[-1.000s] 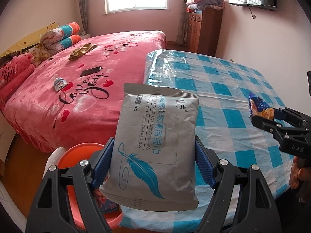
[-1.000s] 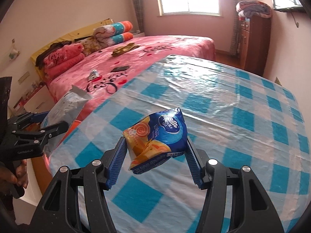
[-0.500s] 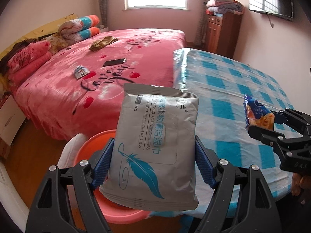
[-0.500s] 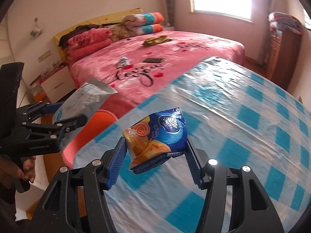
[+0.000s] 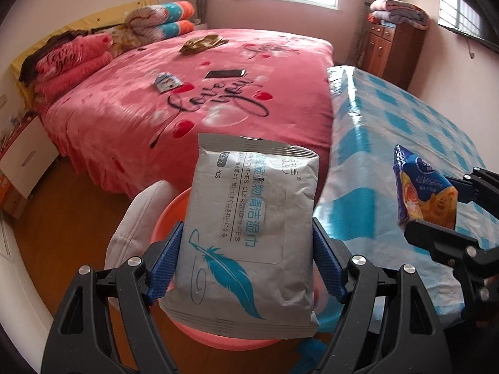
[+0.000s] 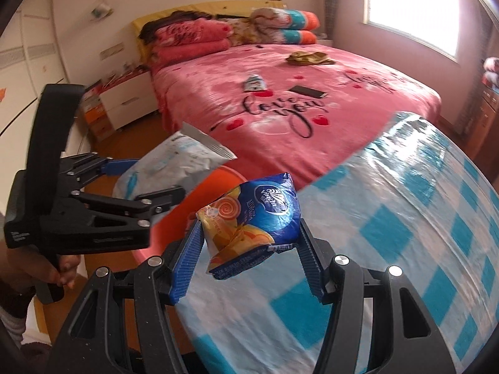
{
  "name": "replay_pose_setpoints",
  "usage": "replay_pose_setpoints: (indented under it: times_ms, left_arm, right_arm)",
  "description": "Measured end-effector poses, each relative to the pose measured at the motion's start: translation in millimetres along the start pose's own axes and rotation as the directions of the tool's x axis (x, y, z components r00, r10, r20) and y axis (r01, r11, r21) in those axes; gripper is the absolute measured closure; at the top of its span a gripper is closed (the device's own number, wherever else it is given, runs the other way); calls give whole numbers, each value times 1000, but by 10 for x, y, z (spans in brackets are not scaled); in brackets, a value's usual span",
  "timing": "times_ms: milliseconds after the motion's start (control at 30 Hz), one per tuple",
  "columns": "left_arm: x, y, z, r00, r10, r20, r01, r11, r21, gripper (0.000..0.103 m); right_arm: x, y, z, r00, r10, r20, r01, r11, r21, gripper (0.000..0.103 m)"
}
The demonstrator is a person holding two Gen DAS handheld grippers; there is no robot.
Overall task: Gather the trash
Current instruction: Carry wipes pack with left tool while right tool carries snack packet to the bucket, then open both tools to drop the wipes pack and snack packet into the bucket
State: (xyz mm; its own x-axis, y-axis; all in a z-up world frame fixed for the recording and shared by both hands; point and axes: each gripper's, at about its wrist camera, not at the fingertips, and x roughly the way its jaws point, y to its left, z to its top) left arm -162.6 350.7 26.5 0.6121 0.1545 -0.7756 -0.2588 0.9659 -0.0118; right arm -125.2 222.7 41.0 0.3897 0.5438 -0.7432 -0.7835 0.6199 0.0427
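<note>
Trash is sitting in both grippers. The left gripper (image 5: 246, 258) is pinching a grey wet-wipes pack (image 5: 246, 227) with a blue feather print, its blue fingers (image 5: 167, 265) pressing on the pack's two side edges at a middling spread; the pack is standing upright between them, hanging over an orange basin (image 5: 174, 215) on the wooden floor. A white cloth-like thing (image 5: 140, 218) is lying against the basin's left rim; what it is I cannot tell.

The right gripper (image 6: 249, 255) is clamping a crumpled blue-and-orange tissue packet (image 6: 252, 218), its fingers (image 6: 187, 258) squeezing the packet from both sides, somewhat narrower than the left pair. The packet is hanging over the corner of the desk (image 6: 405, 233), which is wearing a blue-and-white checked plastic cover, just beside the basin (image 6: 218, 180). In the right wrist view a hand (image 6: 59, 268) is gripping the left gripper's handle.

Beyond, a pink bed (image 5: 218, 99) is carrying a dark phone (image 5: 225, 73), a small crumpled wrapper (image 5: 167, 81) and a heap of golden-brown fabric or wrapping (image 5: 202, 44).
</note>
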Motion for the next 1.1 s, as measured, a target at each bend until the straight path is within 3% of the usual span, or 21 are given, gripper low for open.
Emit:
replay_pose_setpoints:
  times_ms: [567,633,700,900,1100]
  left_arm:
    - [360,455,-213,995,38,-88,-46,995,-86,25]
    - [398,485,-234,995,41,-95,-50,994,-94,25]
    - [444,518,-253,993,49,-107,-61,992,-107,25]
    - [564,632,-303,986,81,-145,-103,983,-149,19]
    - [463,600,-234,987,128,-95,-140,981,-136,14]
  right_arm:
    - [495,453,97,995,53,-80,-62,992,-109,42]
    - [575,492,96,994,48,-94,-59,991,-122,37]
    - [671,521,76,994,22,-110,-38,990,-139,23]
    - [641,430,19,996,17,-91,-27,994,-110,14]
    - [447,224,18,999,-6,-36,5,1000,-24,13]
